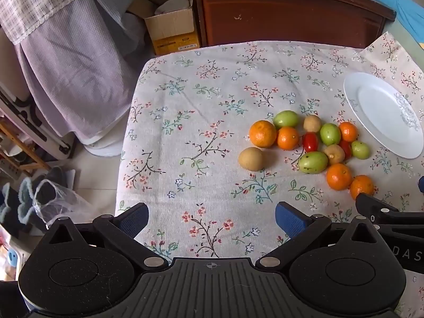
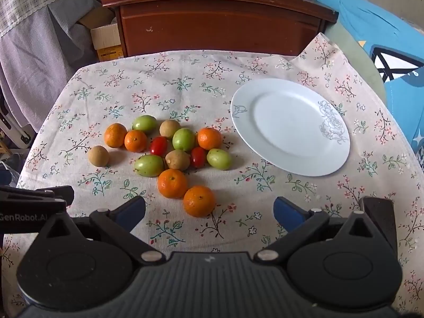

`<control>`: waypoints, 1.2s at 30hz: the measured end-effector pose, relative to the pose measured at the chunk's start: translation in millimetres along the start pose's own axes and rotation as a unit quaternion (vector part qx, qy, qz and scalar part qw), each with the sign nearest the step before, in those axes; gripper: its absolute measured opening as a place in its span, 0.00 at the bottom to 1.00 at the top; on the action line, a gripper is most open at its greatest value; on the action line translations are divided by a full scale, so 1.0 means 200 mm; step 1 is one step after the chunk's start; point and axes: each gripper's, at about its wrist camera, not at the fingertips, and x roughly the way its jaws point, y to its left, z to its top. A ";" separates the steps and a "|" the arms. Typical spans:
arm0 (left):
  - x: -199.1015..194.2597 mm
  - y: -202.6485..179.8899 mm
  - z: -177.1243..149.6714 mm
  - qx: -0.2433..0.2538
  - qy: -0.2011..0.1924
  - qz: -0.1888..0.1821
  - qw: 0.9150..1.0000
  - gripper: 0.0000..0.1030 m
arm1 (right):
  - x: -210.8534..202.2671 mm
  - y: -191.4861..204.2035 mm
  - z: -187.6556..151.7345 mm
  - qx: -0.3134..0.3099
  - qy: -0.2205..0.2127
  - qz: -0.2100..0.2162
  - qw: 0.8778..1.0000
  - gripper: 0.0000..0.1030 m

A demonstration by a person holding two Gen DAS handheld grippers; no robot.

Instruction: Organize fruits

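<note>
A cluster of small fruits lies on the floral tablecloth (image 2: 185, 84): several oranges (image 2: 199, 201), green fruits (image 2: 148, 165), brown round fruits (image 2: 98, 155) and two red tomatoes (image 2: 158, 145). The same cluster shows in the left wrist view, with an orange (image 1: 262, 133) and a brown fruit (image 1: 250, 158) at its left side. A white plate (image 2: 291, 126) lies empty to the right of the fruits; it also shows in the left wrist view (image 1: 384, 114). My left gripper (image 1: 212, 218) is open and empty, left of the fruits. My right gripper (image 2: 209, 213) is open and empty, just behind the nearest orange.
A brown wooden cabinet (image 2: 217, 23) stands behind the table. A cardboard box (image 1: 172, 29) and draped lilac cloth (image 1: 69, 61) are at the left. Blue fabric (image 2: 384, 39) is at the right. The table's left edge (image 1: 127, 143) drops to the floor.
</note>
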 end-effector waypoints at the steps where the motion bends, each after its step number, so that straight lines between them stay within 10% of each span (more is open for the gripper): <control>1: 0.00 0.00 0.00 0.000 0.000 0.000 1.000 0.99 | 0.00 0.00 0.00 0.000 0.000 0.001 1.000 0.99; 36: -0.02 0.17 0.09 -0.051 -0.022 0.000 0.998 0.99 | -0.08 -0.20 0.04 0.052 -0.040 0.049 0.997 0.97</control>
